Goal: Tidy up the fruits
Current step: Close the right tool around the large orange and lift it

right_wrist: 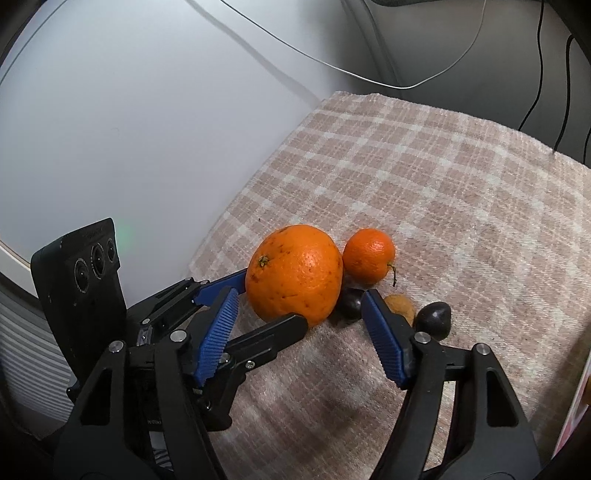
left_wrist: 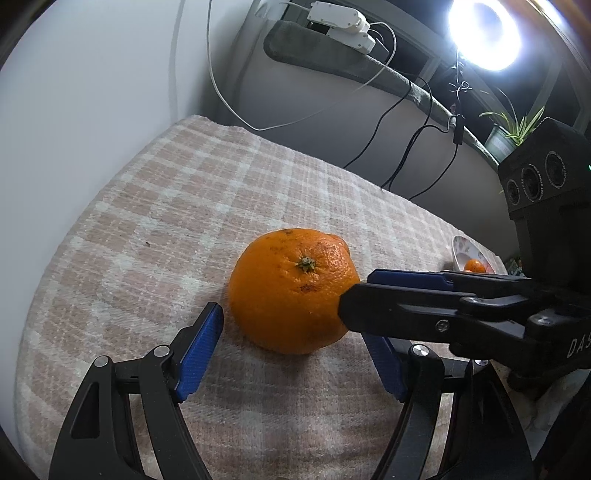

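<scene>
A big orange (left_wrist: 291,291) lies on the pink checked cloth (left_wrist: 184,206). My left gripper (left_wrist: 295,332) is open, its blue pads on either side of the near half of the orange, close but not touching. My right gripper (right_wrist: 299,299) is open too, reaching in from the right with its jaws near the same orange (right_wrist: 295,271); in the left wrist view its finger (left_wrist: 399,302) crosses in front of the orange. Beside the orange lie a small mandarin (right_wrist: 369,254), two dark fruits (right_wrist: 351,302) (right_wrist: 433,317) and a brown fruit (right_wrist: 400,306).
A patterned plate (left_wrist: 461,247) holding a small orange fruit (left_wrist: 474,266) sits at the cloth's far right. Cables (left_wrist: 406,147) hang behind the table. A bright lamp (left_wrist: 484,33) and a potted plant (left_wrist: 506,133) stand at the back right. A white wall borders the left.
</scene>
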A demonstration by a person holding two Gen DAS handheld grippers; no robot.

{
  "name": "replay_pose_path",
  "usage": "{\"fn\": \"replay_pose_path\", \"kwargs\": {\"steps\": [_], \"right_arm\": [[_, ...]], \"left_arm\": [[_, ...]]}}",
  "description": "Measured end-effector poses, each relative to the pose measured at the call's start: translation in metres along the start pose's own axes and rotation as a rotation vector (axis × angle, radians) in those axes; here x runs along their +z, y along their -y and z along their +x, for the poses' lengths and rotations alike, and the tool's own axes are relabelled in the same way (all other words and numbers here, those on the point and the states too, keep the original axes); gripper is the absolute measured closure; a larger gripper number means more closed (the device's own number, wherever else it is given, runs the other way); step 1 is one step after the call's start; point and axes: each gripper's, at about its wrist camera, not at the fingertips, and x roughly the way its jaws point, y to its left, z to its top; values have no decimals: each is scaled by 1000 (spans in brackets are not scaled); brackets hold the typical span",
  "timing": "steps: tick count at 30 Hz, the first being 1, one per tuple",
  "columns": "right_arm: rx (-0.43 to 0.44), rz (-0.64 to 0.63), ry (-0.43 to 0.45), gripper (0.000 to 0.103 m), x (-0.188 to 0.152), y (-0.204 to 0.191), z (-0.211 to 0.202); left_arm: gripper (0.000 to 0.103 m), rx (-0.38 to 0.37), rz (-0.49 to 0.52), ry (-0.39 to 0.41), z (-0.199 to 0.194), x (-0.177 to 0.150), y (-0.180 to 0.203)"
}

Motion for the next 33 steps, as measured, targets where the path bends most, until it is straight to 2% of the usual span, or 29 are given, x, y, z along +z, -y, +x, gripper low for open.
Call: {"fn": "replay_pose_path", "kwargs": {"steps": [5,10,15,33], "right_arm": [[14,-4,-16,46,0,-2,7],[3,-16,-10,48,0,-4,9],[-2,-16,-6,55,-1,-3,6],[-26,-59,65,56,-4,-10,-31]], "left_arm": [[30,-9,6,-1,2,1,1],[30,2,16,7,2,1,3],[31,18,30,15,0,-1,6],[31,20,78,70,-15,8,36]]}}
